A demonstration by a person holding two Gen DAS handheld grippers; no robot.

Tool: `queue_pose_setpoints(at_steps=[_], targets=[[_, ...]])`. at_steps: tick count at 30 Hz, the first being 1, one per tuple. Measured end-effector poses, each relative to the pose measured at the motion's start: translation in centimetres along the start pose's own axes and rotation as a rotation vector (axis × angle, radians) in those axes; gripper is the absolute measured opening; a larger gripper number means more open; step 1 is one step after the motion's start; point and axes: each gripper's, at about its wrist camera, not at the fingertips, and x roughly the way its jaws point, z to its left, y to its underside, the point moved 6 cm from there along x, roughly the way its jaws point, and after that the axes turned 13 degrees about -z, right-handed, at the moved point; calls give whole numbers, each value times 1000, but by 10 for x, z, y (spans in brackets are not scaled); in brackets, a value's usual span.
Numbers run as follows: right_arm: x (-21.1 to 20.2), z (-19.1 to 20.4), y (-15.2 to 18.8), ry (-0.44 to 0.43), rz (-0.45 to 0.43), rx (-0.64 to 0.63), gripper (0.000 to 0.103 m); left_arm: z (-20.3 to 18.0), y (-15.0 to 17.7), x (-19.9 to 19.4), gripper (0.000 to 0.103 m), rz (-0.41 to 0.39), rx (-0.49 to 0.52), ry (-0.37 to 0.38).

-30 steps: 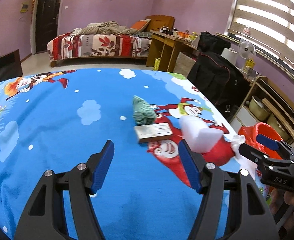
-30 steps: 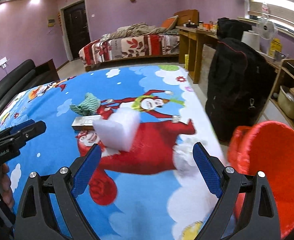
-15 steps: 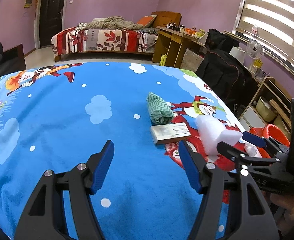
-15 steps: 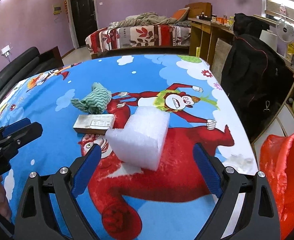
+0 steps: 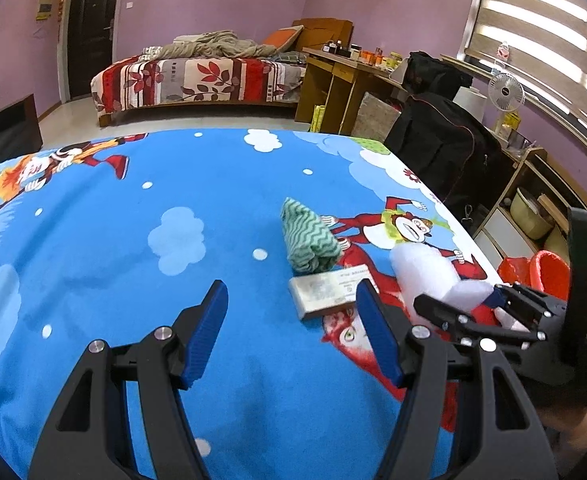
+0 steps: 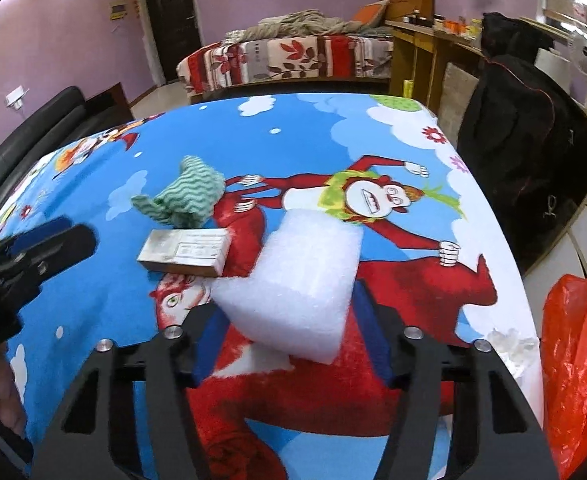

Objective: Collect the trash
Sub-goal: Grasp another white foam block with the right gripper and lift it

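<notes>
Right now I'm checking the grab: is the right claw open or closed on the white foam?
Closing on it: the right claw has the white foam block between its blue pads, which touch both sides.

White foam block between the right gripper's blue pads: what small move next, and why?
Probably finish closing, then lift. The right gripper is closing with the white foam block between its pads, and the block lies on the blue cartoon tablecloth. The red plastic bag hangs open just off the table's right edge. The left gripper is open and empty.
</notes>
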Motion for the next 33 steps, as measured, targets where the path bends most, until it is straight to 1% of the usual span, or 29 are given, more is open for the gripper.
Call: queue_pose_setpoints(at_steps=[8, 13, 20, 26, 28, 30, 31, 33], targets=[[-9, -6, -6, -12, -24, 16, 56, -12, -9, 25, 64, 10, 25, 15], [-18, -13, -12, 4, -42, 13, 56, -18, -16, 43, 63, 22, 33, 17], [-24, -25, -14, 21, -53, 22, 56, -21, -14, 65, 63, 56, 47, 4], [-25, -27, -16, 24, -57, 21, 56, -18, -8, 82, 54, 100, 41, -11], [-25, -27, -16, 23, -57, 22, 56, -16, -6, 86, 47, 114, 39, -20], [-25, -27, -16, 24, -57, 22, 56, -15, -4, 89, 38, 130, 34, -12], [-26, -26, -16, 24, -58, 22, 56, -16, -3, 89, 35, 131, 35, -9], [-27, -26, -17, 24, -61, 24, 56, -19, -4, 88, 26, 126, 50, -9]])
